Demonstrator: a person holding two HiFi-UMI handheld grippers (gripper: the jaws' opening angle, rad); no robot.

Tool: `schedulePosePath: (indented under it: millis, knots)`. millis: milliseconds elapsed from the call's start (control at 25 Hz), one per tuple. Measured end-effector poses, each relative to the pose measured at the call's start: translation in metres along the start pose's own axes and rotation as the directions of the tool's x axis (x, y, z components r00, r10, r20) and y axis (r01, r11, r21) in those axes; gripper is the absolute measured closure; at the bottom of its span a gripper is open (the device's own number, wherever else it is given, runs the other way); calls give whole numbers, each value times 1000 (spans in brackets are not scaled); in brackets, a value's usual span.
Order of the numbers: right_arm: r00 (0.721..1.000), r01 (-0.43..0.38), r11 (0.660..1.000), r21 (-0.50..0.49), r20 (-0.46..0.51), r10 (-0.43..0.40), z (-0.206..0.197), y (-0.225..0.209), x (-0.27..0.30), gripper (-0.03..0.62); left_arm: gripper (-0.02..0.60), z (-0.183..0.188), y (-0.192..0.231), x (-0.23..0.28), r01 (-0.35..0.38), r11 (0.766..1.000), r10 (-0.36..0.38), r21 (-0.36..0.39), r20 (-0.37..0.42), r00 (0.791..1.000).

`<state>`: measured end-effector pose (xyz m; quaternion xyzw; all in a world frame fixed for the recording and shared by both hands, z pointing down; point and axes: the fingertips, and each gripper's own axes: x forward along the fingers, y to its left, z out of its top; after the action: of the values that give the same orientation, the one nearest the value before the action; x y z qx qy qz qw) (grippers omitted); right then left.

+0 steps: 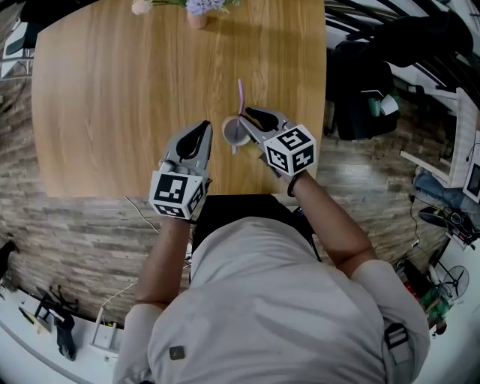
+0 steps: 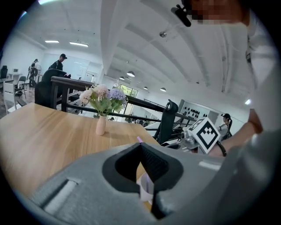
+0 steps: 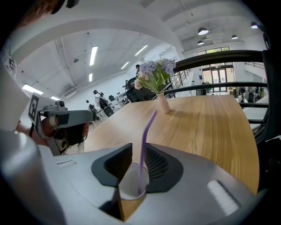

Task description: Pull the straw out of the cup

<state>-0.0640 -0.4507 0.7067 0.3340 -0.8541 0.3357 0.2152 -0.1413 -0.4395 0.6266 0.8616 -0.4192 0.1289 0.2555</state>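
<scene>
A small white cup (image 1: pixel 234 133) stands near the front edge of the wooden table (image 1: pixel 112 112) with a purple straw (image 1: pixel 241 94) upright in it. My right gripper (image 1: pixel 251 114) reaches over the cup from the right. In the right gripper view the straw (image 3: pixel 145 136) rises between the two jaws, close to the right pad, with a narrow gap on the left, and the cup (image 3: pixel 131 186) shows below them. My right gripper (image 3: pixel 138 154) is slightly open around the straw. My left gripper (image 1: pixel 202 126) rests just left of the cup, shut and empty (image 2: pixel 140 147); the cup (image 2: pixel 147 186) shows beneath it.
A small vase of flowers (image 1: pixel 196 13) stands at the table's far edge, also in the gripper views (image 2: pixel 101 123) (image 3: pixel 162 103). A dark chair with a bag (image 1: pixel 360 90) sits off the table's right side. The person's body is against the near edge.
</scene>
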Motion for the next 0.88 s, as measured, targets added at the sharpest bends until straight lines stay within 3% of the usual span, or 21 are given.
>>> schedulePosePath:
  millis: [360,520,880]
  knots:
    - [999,-36,999,18,-30,36,-8,-4,20,496,577,-14,5,3,-10,999,9,-34,-19,1000]
    - [999,-47,999,13,-20,47,-7,-1,23,548,577,-16,2,2,-10,999,10,-42,-15,1000]
    - [998,-66,998,-15,5,66,0,8,10,551,577,-15,-8,-9,-16,999,16,-38,-5,1000]
